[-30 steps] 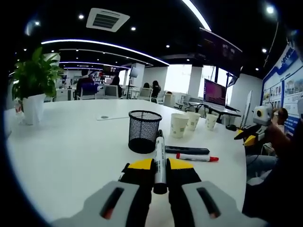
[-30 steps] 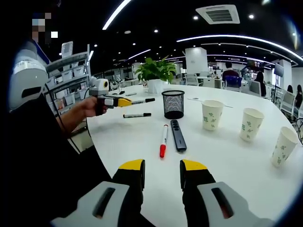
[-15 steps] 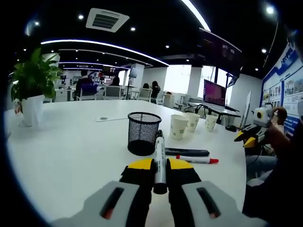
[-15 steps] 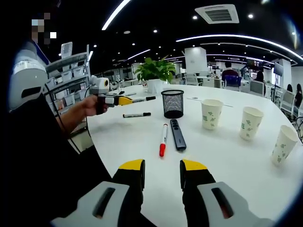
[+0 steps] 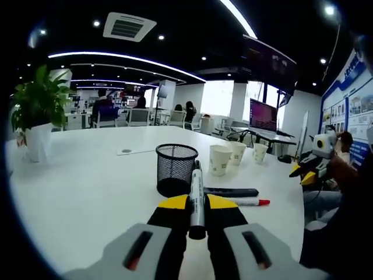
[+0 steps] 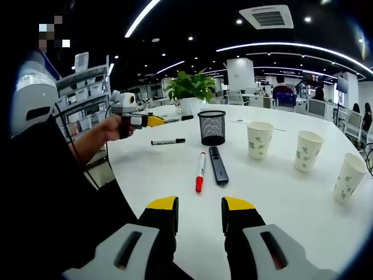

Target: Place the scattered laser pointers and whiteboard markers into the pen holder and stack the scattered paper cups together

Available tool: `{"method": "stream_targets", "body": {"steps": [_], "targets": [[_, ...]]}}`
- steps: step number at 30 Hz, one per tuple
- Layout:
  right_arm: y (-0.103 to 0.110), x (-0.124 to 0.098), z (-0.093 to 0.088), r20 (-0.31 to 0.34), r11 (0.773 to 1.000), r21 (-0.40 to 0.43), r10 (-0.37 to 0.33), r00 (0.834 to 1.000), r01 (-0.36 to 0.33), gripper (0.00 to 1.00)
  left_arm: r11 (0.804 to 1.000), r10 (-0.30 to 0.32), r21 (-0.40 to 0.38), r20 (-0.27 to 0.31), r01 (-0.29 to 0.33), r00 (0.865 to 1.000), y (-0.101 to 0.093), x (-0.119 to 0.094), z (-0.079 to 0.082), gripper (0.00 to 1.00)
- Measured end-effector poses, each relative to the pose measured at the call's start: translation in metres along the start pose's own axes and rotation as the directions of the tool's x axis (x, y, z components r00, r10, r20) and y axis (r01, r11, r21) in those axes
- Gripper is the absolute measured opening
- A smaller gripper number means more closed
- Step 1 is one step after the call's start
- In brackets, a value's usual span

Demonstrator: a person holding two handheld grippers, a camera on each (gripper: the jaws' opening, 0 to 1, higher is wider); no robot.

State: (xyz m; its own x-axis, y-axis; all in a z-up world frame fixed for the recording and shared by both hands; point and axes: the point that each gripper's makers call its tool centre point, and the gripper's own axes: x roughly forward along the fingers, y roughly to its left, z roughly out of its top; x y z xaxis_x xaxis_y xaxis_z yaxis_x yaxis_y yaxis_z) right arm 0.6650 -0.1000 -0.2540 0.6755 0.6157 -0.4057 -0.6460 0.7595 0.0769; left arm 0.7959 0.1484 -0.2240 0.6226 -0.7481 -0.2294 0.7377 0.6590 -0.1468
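My left gripper (image 5: 197, 202) is shut on a black whiteboard marker (image 5: 196, 179) that points toward the black mesh pen holder (image 5: 176, 169). Beside the holder lie a black laser pointer (image 5: 231, 192) and a red-capped marker (image 5: 248, 202). Three paper cups (image 5: 220, 159) stand apart behind them. In the right gripper view, my right gripper (image 6: 199, 213) is open above the table, with nothing between its jaws. Ahead of it are the red-capped marker (image 6: 200, 172), the laser pointer (image 6: 217, 165), the pen holder (image 6: 212, 127), another black marker (image 6: 168, 142) and the cups (image 6: 259, 140). The left gripper (image 6: 152, 121) hovers left of the holder.
A potted plant (image 6: 189, 93) stands at the far side of the round white table (image 6: 280, 198), left of the holder in the left gripper view (image 5: 35, 116). The person's dark sleeve (image 6: 52, 175) is at the left. Office desks and chairs lie beyond.
The left gripper has risen slightly with the black marker, staying near the pen holder. The right gripper has stayed still and open.
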Motion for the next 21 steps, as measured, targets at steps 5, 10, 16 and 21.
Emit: {"method": "stream_targets", "body": {"steps": [5, 10, 16, 21], "targets": [[0.0002, -0.0004, 0.0003, 0.000, 1.000, -0.001, 0.000, 1.000, 0.000, 0.32, 1.000, 0.000, 0.007, 0.000, 0.000, 1.000, -0.0003, 0.0015, 0.0030, 0.13], [0.0008, -0.0004, 0.0010, 0.001, 1.000, -0.003, 0.002, 1.000, -0.002, 0.32, 1.000, 0.001, 0.016, -0.003, -0.001, 1.000, 0.0007, 0.0034, 0.0062, 0.13], [0.0019, 0.0004, 0.0011, 0.000, 1.000, -0.005, 0.006, 1.000, -0.006, 0.32, 1.000, 0.004, 0.022, -0.008, -0.004, 1.000, 0.0027, 0.0050, 0.0080, 0.13], [0.0020, 0.0016, 0.0017, -0.001, 1.000, -0.006, 0.008, 1.000, -0.008, 0.32, 1.000, 0.007, 0.021, -0.006, -0.007, 1.000, 0.0049, 0.0064, 0.0097, 0.13]]}}
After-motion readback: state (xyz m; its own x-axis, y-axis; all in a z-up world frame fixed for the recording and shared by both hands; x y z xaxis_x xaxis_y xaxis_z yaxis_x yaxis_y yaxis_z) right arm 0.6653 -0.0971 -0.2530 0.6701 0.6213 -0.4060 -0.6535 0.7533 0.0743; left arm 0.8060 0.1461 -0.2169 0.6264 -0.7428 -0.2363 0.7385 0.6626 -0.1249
